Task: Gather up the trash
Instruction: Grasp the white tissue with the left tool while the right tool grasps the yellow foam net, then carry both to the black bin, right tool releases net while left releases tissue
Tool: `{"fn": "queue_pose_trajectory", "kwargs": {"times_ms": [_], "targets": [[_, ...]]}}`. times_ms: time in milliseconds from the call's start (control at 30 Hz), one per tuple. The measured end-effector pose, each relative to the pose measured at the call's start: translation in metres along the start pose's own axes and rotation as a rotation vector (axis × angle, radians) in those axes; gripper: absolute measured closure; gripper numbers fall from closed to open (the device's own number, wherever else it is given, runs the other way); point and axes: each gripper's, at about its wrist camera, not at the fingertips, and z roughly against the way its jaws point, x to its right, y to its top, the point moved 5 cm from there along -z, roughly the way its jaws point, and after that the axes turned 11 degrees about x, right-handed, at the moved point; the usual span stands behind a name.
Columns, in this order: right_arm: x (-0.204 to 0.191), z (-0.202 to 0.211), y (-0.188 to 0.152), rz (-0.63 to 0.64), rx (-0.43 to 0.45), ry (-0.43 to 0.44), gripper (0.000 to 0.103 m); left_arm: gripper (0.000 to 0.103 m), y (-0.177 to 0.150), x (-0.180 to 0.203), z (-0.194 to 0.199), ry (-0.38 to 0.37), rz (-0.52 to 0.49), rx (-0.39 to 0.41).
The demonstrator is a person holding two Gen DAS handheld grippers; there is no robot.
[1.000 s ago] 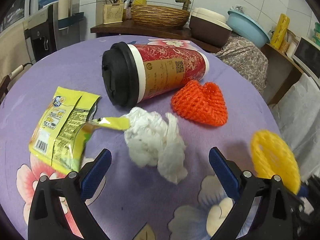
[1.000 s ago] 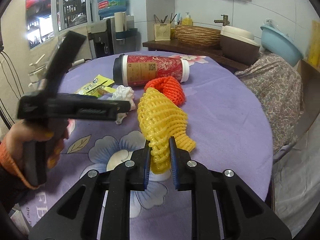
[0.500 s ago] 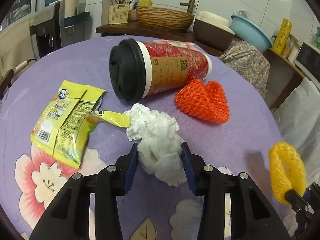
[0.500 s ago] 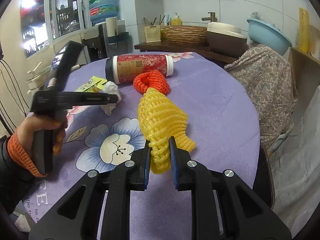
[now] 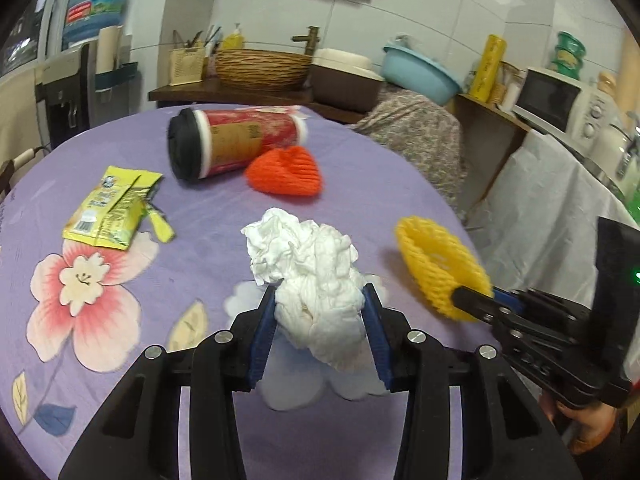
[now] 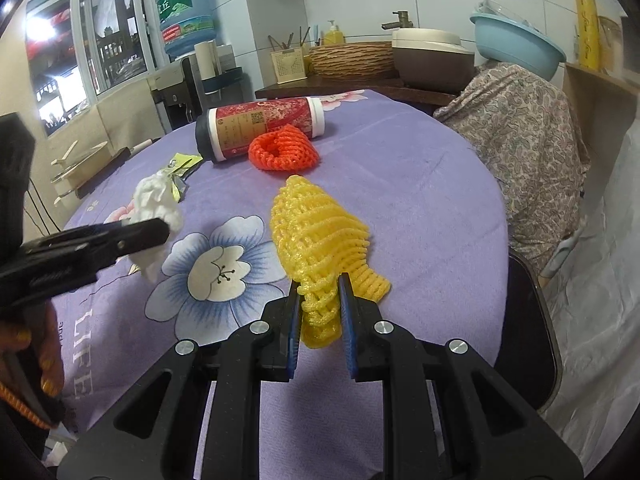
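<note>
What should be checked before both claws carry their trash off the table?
1. Left claw shut on the white tissue wad: ok; its jaws closed within the last second.
2. Tissue clear of the tablecloth: seems ok, it looks lifted.
3. Right claw shut on the yellow foam net: ok.
4. Net secure: cannot tell, only its narrow end is pinched.
5. Bin to drop into: cannot tell, none in view.
6. Table cleared: not ok; red cup, orange foam net and yellow wrapper remain.
</note>
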Motion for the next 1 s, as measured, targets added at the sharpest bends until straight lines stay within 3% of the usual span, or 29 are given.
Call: {"fn": "queue_pose_trajectory", "kwargs": {"times_ms": [300,633,833,1000], "targets": [[0.04,0.029,-0.007,-0.059,0.036,-0.074,0.085,0.061,-0.007,0.082,-0.001,-0.144,-0.109,0.004],[0.129,0.064,-0.024,-0.179,0.071,-0.262,0.085,0.061,-0.012,0.172,-0.033,-0.284,-0.231,-0.029],[0.184,0.069,-0.046,-0.229,0.036,-0.367,0.085,0.061,-0.016,0.212,-0.044,-0.348,-0.285,-0.041],[0.216,0.052,-0.073,-0.277,-0.039,-0.391,0.085,0.061,-0.014,0.216,-0.057,-0.356,-0.274,-0.059]]}}
